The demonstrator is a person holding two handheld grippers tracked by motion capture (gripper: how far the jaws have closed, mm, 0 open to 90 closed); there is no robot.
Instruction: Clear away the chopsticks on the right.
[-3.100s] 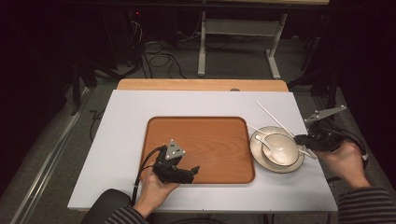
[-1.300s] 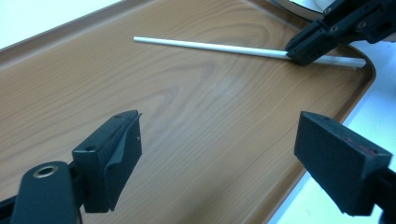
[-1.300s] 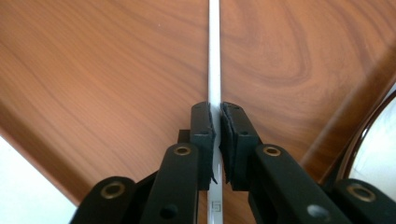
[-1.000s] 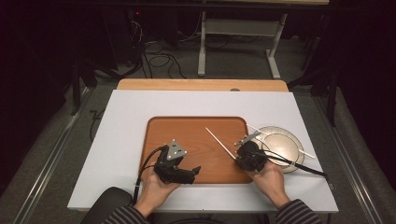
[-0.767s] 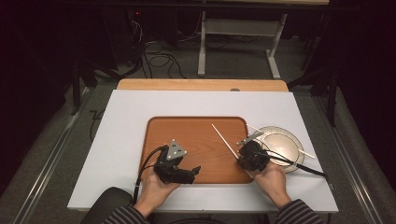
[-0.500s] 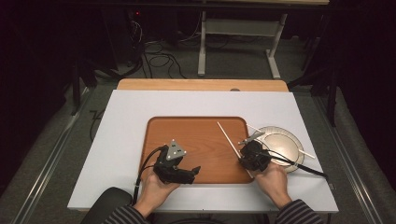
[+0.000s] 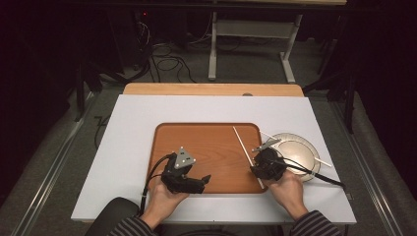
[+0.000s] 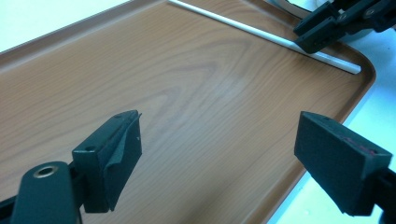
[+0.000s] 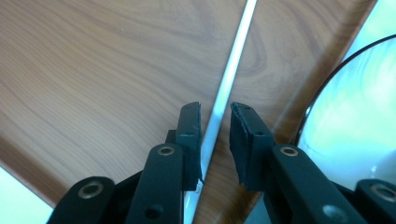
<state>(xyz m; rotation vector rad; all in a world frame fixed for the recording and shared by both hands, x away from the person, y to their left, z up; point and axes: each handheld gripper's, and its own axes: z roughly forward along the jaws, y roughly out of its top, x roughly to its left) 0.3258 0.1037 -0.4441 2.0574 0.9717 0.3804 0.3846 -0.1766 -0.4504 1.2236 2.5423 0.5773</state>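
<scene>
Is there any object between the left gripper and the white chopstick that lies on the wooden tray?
Nothing visible does. In the left gripper view, only bare tray lies between the open left gripper and the white chopstick. The right gripper straddles the chopstick near its end, with jaws slightly apart.

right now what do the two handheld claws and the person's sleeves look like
Both are black two-jaw tools. The left claw carries a grey three-cornered plate on top and a black cable looping from its back. The right claw trails a black cable rightward across the plate. Its jaws end in blocky black pads. Sleeves are dark with thin light stripes.
</scene>
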